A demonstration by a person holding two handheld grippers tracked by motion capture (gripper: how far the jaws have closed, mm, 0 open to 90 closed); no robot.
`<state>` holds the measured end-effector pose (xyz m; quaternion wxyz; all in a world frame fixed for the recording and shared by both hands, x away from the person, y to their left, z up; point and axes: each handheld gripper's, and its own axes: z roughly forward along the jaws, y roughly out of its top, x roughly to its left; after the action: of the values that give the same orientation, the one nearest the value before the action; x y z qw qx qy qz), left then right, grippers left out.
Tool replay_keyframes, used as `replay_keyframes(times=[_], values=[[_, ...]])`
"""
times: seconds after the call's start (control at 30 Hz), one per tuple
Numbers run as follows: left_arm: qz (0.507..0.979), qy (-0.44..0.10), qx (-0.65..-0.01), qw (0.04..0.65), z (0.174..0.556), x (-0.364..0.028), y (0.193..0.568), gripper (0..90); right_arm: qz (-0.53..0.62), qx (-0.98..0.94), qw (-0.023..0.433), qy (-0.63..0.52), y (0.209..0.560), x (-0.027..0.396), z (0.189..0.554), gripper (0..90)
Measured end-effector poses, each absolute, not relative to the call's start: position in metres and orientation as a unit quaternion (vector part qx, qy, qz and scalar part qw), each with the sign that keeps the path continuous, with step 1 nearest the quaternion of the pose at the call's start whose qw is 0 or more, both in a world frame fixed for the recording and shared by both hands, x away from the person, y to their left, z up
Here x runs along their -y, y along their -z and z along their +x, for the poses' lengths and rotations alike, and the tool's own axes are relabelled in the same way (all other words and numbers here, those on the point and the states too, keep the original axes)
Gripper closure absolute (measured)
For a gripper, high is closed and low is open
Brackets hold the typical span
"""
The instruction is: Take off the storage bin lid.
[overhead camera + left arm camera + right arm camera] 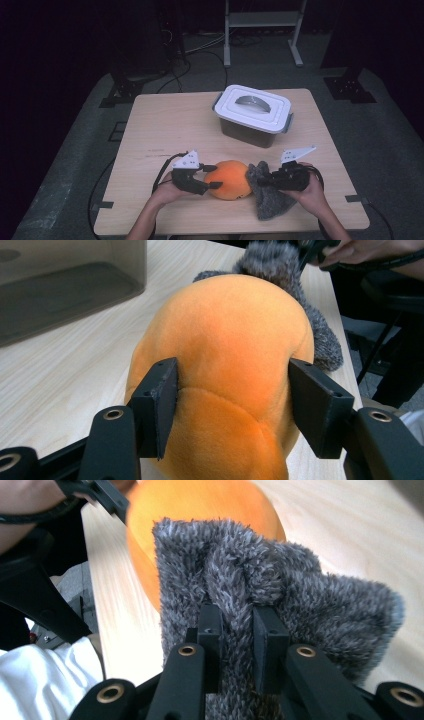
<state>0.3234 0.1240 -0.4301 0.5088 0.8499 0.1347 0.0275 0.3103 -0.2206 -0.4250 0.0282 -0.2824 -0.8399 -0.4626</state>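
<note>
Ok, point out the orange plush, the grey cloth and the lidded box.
orange plush (225, 340), left gripper view, its rounded top.
grey cloth (320, 610), right gripper view, its fuzzy face.
lidded box (272, 116), high view, its white lid.

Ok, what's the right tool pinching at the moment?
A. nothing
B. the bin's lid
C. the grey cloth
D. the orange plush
C: in the right gripper view the right tool has its jaws shut on a fold of the grey cloth, while the orange plush sits between the left tool's jaws.
</note>
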Motion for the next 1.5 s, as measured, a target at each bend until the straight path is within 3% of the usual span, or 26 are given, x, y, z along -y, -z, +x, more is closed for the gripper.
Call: replay_keyframes(times=[0.17,0.57,0.77,0.97,1.2,1.33,1.5], values=[[0.849,-0.028,-0.135,0.510,0.322,-0.123,0.431,39.3,-0.251,0.832,0.016,0.495,0.400,0.212,0.303,76.5],[0.855,-0.034,-0.123,0.503,0.316,-0.114,0.429,38.5,-0.210,0.864,0.015,0.457,0.388,0.170,0.312,76.6],[0.865,-0.042,-0.125,0.483,0.315,-0.112,0.420,24.4,-0.215,0.867,0.019,0.450,0.397,0.174,0.311,76.6],[0.861,-0.055,-0.118,0.491,0.312,-0.102,0.421,40.0,-0.222,0.876,0.003,0.428,0.388,0.186,0.307,77.0],[0.859,-0.069,-0.086,0.500,0.301,-0.081,0.416,39.2,-0.180,0.894,-0.009,0.410,0.358,0.155,0.303,77.1],[0.863,-0.065,-0.086,0.493,0.303,-0.085,0.419,39.8,-0.177,0.904,-0.002,0.388,0.361,0.143,0.309,77.2],[0.869,-0.050,-0.096,0.484,0.309,-0.099,0.424,40.3,-0.196,0.897,0.001,0.397,0.370,0.157,0.313,77.1]])
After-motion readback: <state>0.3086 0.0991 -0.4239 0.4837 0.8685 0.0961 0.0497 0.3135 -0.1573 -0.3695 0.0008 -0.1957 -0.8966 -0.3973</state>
